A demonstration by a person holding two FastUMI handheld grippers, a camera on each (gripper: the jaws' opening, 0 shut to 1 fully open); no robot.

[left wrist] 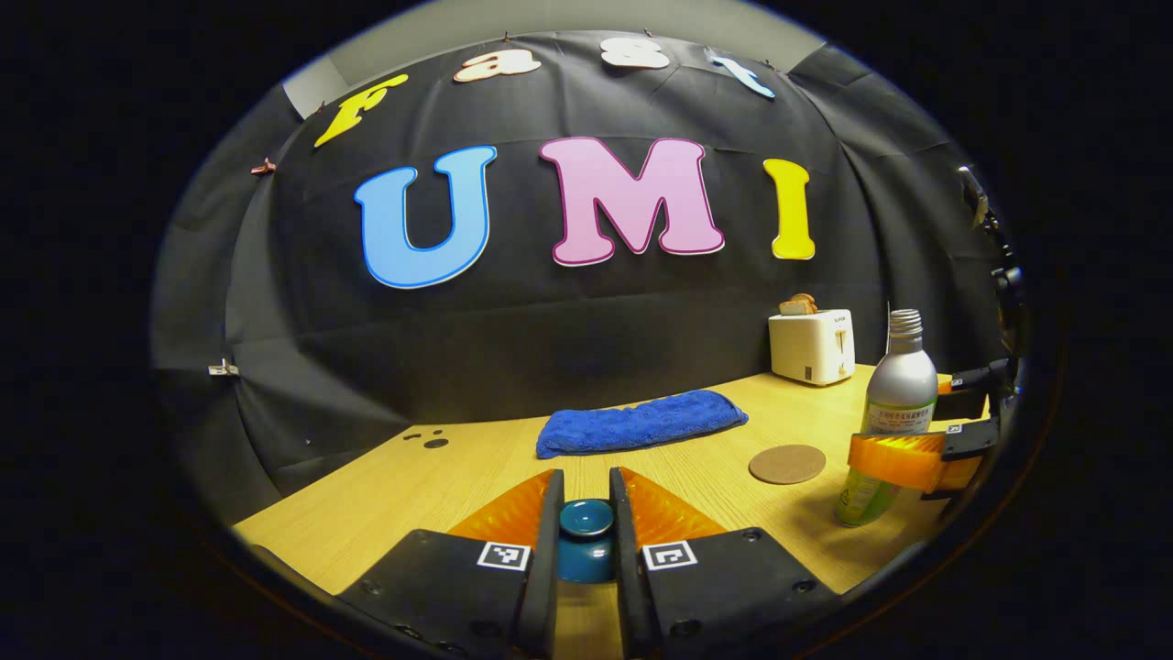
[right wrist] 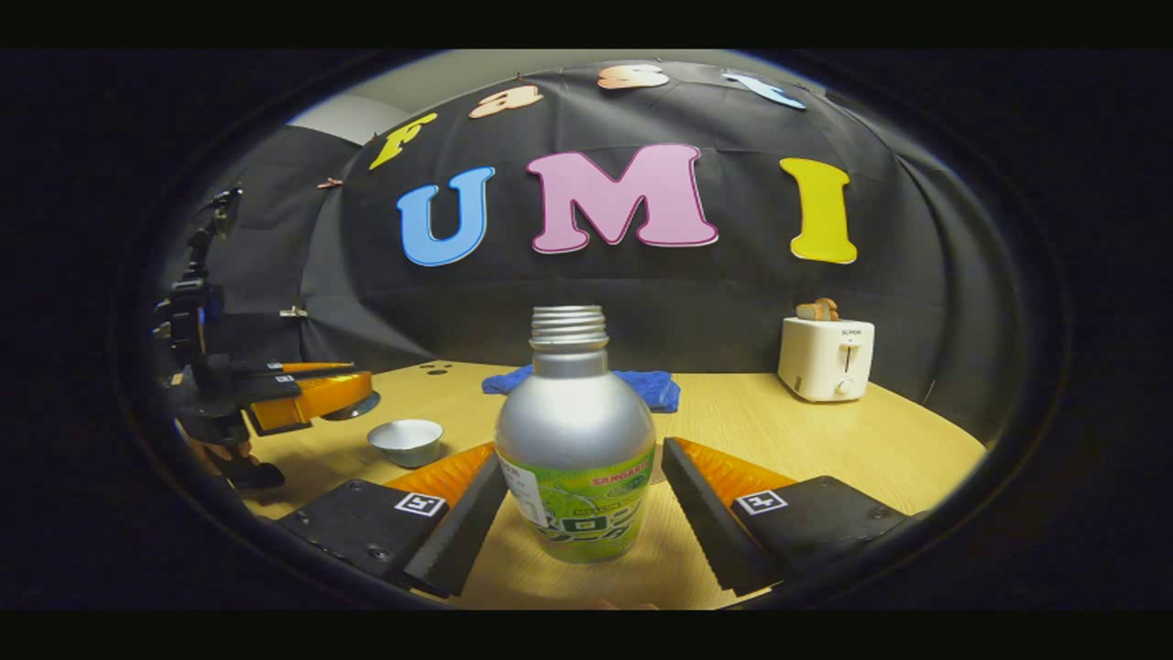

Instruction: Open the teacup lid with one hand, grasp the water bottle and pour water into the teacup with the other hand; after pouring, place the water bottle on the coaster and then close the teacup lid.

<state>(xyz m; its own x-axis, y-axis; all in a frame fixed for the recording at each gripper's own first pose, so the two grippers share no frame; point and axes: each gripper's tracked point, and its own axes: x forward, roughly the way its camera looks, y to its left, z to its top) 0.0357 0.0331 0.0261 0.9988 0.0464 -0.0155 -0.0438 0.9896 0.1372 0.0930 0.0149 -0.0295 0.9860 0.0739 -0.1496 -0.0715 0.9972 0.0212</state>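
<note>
My left gripper [left wrist: 586, 513] is shut on the dark teal teacup lid [left wrist: 586, 532], which it holds by the knob. In the right gripper view that gripper [right wrist: 312, 396] hangs at the left with the lid [right wrist: 356, 404] lifted off. Below and to its right, the white teacup [right wrist: 405, 441] stands uncovered on the table. The silver water bottle [right wrist: 575, 440] with a green label stands upright, capless, between the fingers of my right gripper [right wrist: 584, 458]. That gripper is open: its left finger [right wrist: 472, 522] is at the bottle's side and a thin gap remains at the right one. The brown coaster [left wrist: 786, 464] lies left of the bottle [left wrist: 900, 394].
A folded blue towel [left wrist: 641, 422] lies at the back of the wooden table [left wrist: 412, 495]. A white toaster [left wrist: 812, 345] with bread in it stands at the back right, also seen in the right gripper view [right wrist: 825, 357]. The table's front edge runs close under both grippers.
</note>
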